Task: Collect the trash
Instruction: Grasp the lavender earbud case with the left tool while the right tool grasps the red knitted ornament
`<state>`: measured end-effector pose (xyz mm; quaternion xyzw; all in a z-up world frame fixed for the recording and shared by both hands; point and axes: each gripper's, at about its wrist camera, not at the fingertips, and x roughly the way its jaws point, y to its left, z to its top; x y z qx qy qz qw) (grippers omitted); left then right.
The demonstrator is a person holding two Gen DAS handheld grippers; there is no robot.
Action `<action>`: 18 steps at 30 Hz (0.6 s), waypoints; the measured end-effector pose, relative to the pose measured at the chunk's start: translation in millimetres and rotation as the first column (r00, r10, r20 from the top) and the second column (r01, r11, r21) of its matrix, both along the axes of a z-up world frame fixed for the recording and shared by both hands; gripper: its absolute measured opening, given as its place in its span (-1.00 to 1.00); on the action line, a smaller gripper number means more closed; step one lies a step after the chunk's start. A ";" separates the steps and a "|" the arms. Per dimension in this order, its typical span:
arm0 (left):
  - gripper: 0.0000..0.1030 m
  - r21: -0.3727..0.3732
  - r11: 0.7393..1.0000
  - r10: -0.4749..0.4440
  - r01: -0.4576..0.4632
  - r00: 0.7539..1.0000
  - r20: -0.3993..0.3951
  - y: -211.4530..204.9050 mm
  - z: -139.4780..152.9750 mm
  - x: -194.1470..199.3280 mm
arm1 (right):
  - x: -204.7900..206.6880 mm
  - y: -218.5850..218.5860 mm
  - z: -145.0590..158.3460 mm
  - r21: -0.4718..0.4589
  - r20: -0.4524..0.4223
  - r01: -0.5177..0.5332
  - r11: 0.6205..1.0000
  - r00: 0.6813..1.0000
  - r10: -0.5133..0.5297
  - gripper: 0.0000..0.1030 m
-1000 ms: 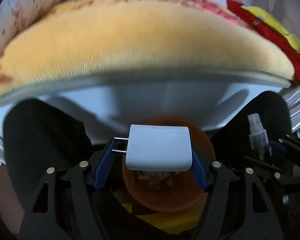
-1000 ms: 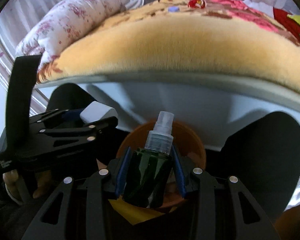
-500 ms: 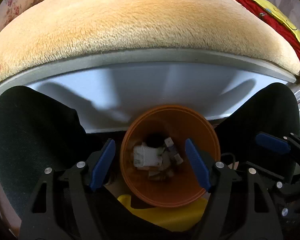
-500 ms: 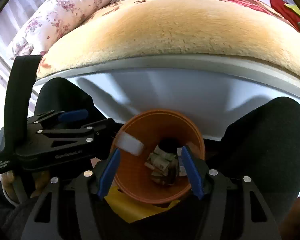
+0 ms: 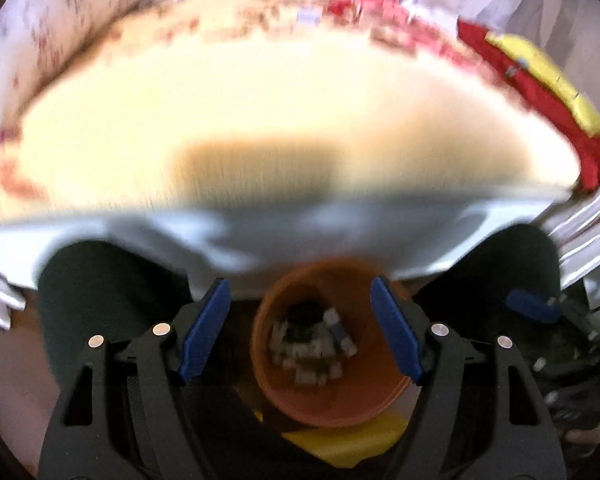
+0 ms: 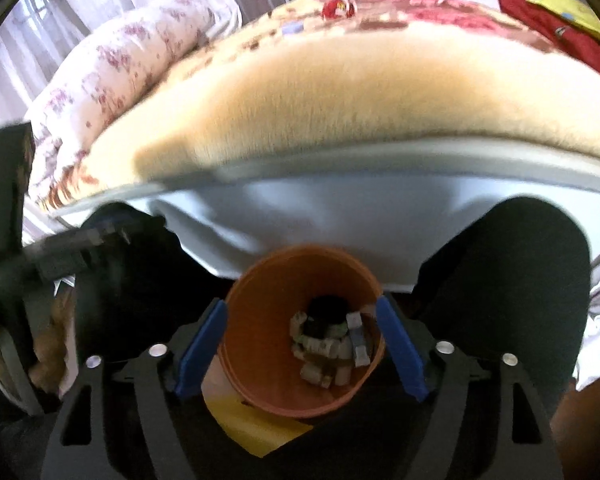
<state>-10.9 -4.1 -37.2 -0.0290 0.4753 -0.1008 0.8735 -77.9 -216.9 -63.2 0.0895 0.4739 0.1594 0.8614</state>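
Left claw (image 5: pixel 300 330): released, empty | Right claw (image 6: pixel 300 342): released, empty | Orange bin (image 6: pixel 260 320): below both claws, holding trash pieces (image 6: pixel 332 350) | Bed (image 6: pixel 340 112): behind.

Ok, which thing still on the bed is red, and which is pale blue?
The red one lies farther back; the pale blue one sits nearer, to its left.

Between your fingers (image 6: pixel 400 348) the orange bin (image 6: pixel 260 344) mouth lies open, its bottom cluttered with trash pieces (image 6: pixel 328 352). Just ahead, the bed (image 6: pixel 340 92) edge overhangs the bin's far rim. Dark-clothed knees (image 6: pixel 508 280) flank both sides; left gripper (image 6: pixel 80 248) crowds the left.
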 end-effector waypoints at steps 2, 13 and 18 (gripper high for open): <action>0.57 0.013 1.000 0.001 -0.002 0.997 0.075 1.4 26.5 17.9 | 0.5 -4.1 6.6 0.018 0.028 0.002 1.000 1.000 -0.003 0.52; 0.65 0.119 0.993 -0.037 0.013 0.979 0.199 -55.1 66.3 220.0 | 13.7 -18.3 16.8 0.028 0.106 0.013 1.000 0.994 -0.016 0.56; 0.65 0.155 0.988 -0.018 -0.007 0.987 0.159 -77.8 33.0 292.8 | 22.6 -34.6 13.6 0.053 0.095 0.044 0.998 0.994 -0.048 0.57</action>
